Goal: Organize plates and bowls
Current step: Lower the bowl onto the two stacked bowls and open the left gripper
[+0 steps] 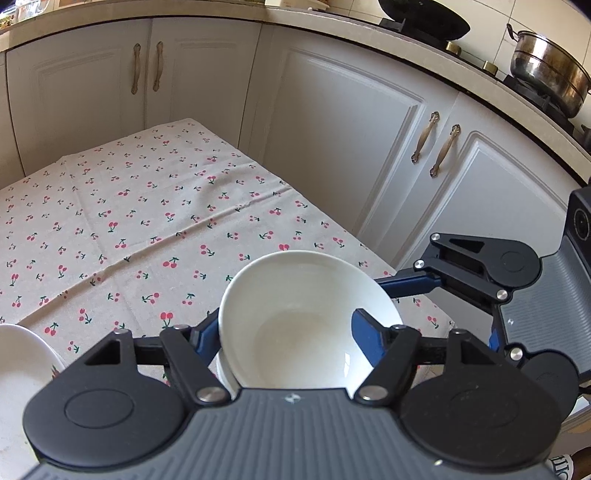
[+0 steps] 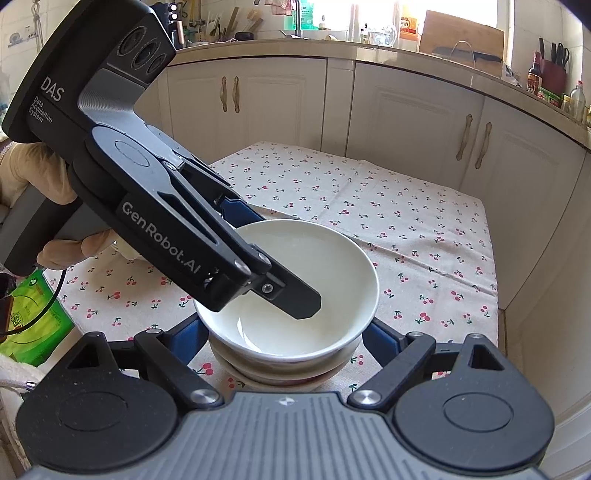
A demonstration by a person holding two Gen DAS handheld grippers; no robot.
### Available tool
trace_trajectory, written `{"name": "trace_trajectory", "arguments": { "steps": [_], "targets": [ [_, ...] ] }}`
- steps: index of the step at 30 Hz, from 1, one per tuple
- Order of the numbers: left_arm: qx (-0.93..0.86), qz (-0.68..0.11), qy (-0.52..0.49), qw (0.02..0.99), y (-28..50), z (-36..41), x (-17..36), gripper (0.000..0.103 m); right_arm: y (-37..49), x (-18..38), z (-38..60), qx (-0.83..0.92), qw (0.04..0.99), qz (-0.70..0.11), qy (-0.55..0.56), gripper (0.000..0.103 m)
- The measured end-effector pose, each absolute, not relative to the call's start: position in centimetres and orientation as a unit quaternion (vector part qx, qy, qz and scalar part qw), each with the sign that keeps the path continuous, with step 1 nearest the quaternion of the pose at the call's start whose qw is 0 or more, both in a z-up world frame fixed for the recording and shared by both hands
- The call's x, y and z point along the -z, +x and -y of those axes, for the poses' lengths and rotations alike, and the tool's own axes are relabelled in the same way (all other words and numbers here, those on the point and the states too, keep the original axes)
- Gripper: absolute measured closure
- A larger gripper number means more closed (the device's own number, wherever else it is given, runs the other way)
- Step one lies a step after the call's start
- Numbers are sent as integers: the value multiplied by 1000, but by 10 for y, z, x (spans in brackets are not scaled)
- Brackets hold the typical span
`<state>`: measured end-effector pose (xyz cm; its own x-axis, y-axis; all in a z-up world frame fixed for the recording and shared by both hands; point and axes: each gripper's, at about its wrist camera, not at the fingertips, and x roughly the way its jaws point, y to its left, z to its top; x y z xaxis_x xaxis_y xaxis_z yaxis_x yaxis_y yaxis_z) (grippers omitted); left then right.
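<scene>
A white bowl (image 1: 295, 321) (image 2: 295, 295) is held tilted over a stack of bowls (image 2: 288, 369) on the cherry-print tablecloth. My left gripper (image 1: 284, 336) pinches the bowl's rim, one finger (image 2: 291, 299) inside it and one (image 2: 240, 212) outside. My right gripper (image 2: 284, 339) is open, its blue fingers standing either side of the bowl stack; its arm also shows in the left wrist view (image 1: 472, 269). Another white dish (image 1: 18, 365) lies at the left edge.
White kitchen cabinets (image 1: 332, 129) close behind the table (image 1: 147, 206). A wok (image 1: 424, 18) and a steel pot (image 1: 546, 74) stand on the stove. A green bag (image 2: 33, 321) sits left of the table.
</scene>
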<state>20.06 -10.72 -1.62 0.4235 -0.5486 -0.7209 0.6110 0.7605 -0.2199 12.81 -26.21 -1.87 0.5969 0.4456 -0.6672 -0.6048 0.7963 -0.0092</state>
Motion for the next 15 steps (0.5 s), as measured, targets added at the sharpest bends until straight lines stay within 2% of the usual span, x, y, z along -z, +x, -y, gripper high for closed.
{"name": "trace_trajectory", "arguments": {
  "steps": [6, 10, 15],
  "targets": [
    [352, -409, 37, 841, 200, 106, 17, 27, 129, 21, 264, -298, 885, -342, -108, 7],
    [356, -399, 37, 844, 196, 102, 14, 18, 126, 22, 264, -299, 886, -337, -113, 0],
    [356, -387, 36, 850, 191, 92, 6, 18, 122, 14, 262, -305, 889, -321, -119, 0]
  ]
}}
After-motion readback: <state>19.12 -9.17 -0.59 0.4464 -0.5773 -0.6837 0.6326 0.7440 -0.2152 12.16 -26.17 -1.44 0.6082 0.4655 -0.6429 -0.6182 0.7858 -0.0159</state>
